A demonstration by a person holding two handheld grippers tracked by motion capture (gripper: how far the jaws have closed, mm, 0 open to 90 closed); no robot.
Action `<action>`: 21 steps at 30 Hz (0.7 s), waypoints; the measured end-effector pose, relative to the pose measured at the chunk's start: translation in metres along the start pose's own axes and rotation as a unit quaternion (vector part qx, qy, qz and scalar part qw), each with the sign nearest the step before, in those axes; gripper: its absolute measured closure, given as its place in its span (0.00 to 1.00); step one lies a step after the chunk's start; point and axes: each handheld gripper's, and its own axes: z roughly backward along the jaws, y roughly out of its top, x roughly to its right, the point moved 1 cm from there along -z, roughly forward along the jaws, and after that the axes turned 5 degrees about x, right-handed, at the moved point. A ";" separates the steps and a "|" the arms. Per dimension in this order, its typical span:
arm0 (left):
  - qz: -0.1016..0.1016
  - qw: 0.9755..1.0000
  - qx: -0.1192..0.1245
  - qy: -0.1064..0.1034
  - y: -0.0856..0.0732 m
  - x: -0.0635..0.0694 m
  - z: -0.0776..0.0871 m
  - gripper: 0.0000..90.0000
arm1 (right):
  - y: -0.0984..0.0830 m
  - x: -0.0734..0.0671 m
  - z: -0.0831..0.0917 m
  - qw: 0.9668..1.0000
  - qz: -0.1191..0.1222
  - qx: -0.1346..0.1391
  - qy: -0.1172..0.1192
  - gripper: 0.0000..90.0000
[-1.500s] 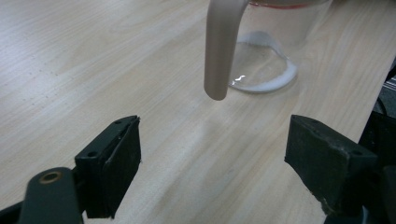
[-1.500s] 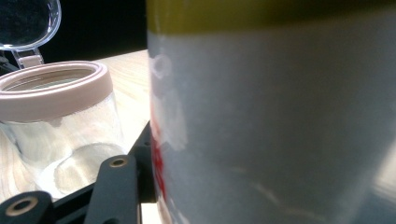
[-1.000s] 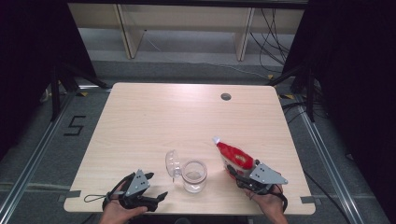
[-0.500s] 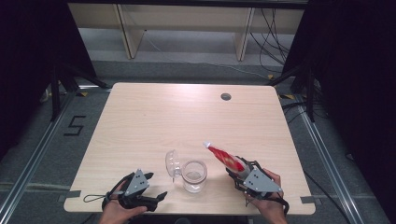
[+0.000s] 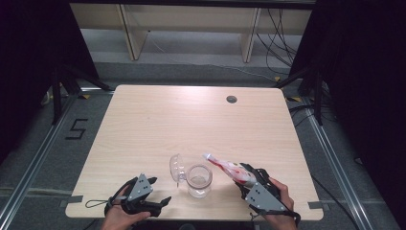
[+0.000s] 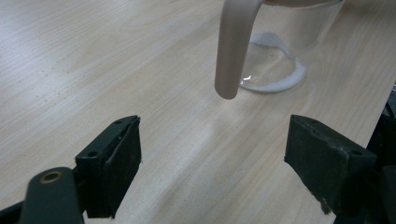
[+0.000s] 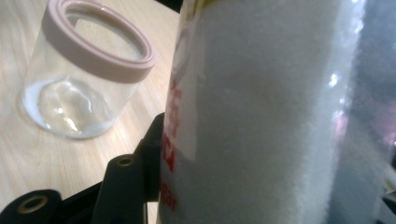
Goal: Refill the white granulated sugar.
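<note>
A clear glass jar [image 5: 199, 179] with a pink rim stands near the table's front edge, its hinged lid [image 5: 176, 168] swung open to its left. My right gripper [image 5: 246, 177] is shut on a plastic bag of white granules [image 5: 229, 167] with red print. The bag is tilted, and its narrow top points at the jar from the right. In the right gripper view the bag [image 7: 261, 116] covers most of the picture beside the jar [image 7: 84, 79]. My left gripper [image 5: 160, 190] rests open at the front left; its jaws [image 6: 217, 158] face the jar [image 6: 280, 51] with nothing between them.
The pale wooden table [image 5: 191, 120] has a round cable hole [image 5: 231, 99] at its far right. Metal rails and cables run along the floor on both sides, and shelving stands behind the table.
My right gripper has lifted and moved left with the bag, so the bag's top now lies closer to the jar. The left gripper has kept still.
</note>
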 end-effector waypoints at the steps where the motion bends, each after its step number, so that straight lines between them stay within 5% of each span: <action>1: -0.004 1.000 0.000 0.001 0.000 0.000 0.000 0.20 | 0.001 -0.001 0.001 1.000 0.005 -0.003 0.001 0.56; 6: 0.005 1.000 0.005 0.001 0.000 0.000 -0.001 0.20 | 0.008 -0.008 0.006 0.999 0.049 -0.013 0.006 0.56; 8: -0.003 1.000 -0.001 0.001 0.000 0.000 0.000 0.20 | 0.012 -0.007 0.006 0.994 0.108 -0.019 0.002 0.56; 11: 0.007 1.000 0.007 -0.002 0.000 0.001 -0.001 0.20 | 0.015 -0.010 0.007 0.990 0.140 -0.032 0.006 0.56; 12: -0.007 1.000 0.003 -0.003 0.000 0.000 -0.001 0.20 | 0.016 -0.011 0.006 0.988 0.152 -0.036 0.007 0.56; 14: 0.002 1.000 0.003 -0.003 0.000 0.000 -0.001 0.20 | 0.016 -0.014 0.007 0.990 0.136 -0.043 0.010 0.56; 16: -0.002 1.000 -0.003 -0.001 0.000 -0.001 0.000 0.20 | 0.017 -0.016 0.005 0.986 0.159 -0.044 0.007 0.56; 17: -0.006 1.000 -0.002 0.001 0.000 -0.001 0.000 0.20 | 0.019 -0.015 0.004 0.981 0.186 -0.046 0.007 0.56; 19: -0.011 1.000 0.003 -0.003 0.000 -0.001 -0.001 0.20 | 0.019 -0.017 0.004 0.979 0.195 -0.050 0.003 0.56; 20: -0.011 1.000 0.003 -0.003 0.000 -0.001 -0.001 0.20 | 0.021 -0.016 0.004 0.976 0.211 -0.053 0.005 0.56; 21: 0.010 1.000 0.007 -0.004 0.000 0.002 -0.002 0.20 | 0.020 -0.018 0.005 0.978 0.201 -0.057 0.002 0.56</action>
